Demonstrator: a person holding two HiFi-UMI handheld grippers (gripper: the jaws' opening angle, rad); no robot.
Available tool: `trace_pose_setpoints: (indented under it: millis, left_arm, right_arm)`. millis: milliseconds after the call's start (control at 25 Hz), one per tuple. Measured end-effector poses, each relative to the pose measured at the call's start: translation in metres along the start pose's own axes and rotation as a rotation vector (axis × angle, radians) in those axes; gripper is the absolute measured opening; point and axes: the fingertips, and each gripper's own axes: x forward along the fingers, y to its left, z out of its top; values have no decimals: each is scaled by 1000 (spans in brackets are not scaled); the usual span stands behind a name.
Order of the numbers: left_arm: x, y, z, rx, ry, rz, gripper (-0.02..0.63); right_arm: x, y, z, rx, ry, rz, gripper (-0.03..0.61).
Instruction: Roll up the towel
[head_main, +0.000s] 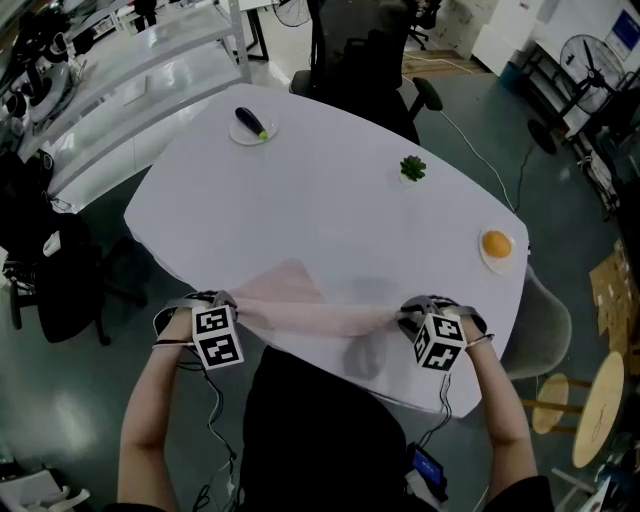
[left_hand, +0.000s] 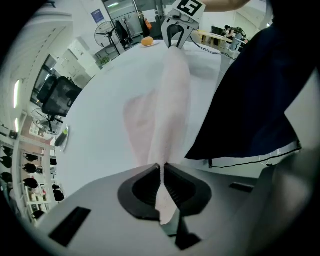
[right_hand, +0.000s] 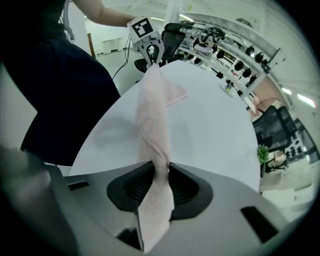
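Observation:
A pale pink towel (head_main: 310, 312) hangs stretched between my two grippers over the near edge of the white table (head_main: 330, 190), with a loose flap (head_main: 290, 282) resting on the tabletop. My left gripper (head_main: 228, 312) is shut on the towel's left end (left_hand: 161, 200). My right gripper (head_main: 408, 322) is shut on the bunched right end (right_hand: 156, 200). In the left gripper view the towel (left_hand: 167, 105) runs away to the right gripper (left_hand: 176, 36). In the right gripper view the towel (right_hand: 152, 115) runs to the left gripper (right_hand: 151, 52).
On the table stand a small plate with a dark vegetable (head_main: 251, 124) at the far left, a little green plant (head_main: 412, 168) and an orange on a plate (head_main: 496, 244) at the right edge. A black office chair (head_main: 365, 50) is behind the table. A wooden stool (head_main: 600, 400) stands at right.

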Motion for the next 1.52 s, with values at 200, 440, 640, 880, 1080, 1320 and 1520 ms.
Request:
trace_pose_setpoints:
  millis: [200, 440, 640, 880, 1080, 1320, 1520]
  left_arm:
    - [17, 31, 6, 14, 23, 1, 35]
    - [41, 48, 7, 11, 54, -2, 35]
    - [38, 51, 8, -30, 2, 44, 56]
    - [7, 64, 6, -116, -69, 108, 204]
    - [-20, 56, 7, -86, -99, 161, 206]
    - [-5, 7, 31, -36, -124, 104, 204]
    - [16, -2, 41, -26, -95, 167, 204]
  right_arm:
    - [16, -33, -6, 58, 30, 15, 112]
    - [35, -46, -11, 127, 69, 42, 106]
    - [32, -49, -12, 144, 37, 13, 126]
    - [-5, -75, -16, 145, 5, -155, 199]
    - [-39, -66, -20, 76, 18, -230, 199]
    - [-21, -15, -15, 24, 19, -228, 199]
    - [4, 4, -7, 21, 24, -287, 192]
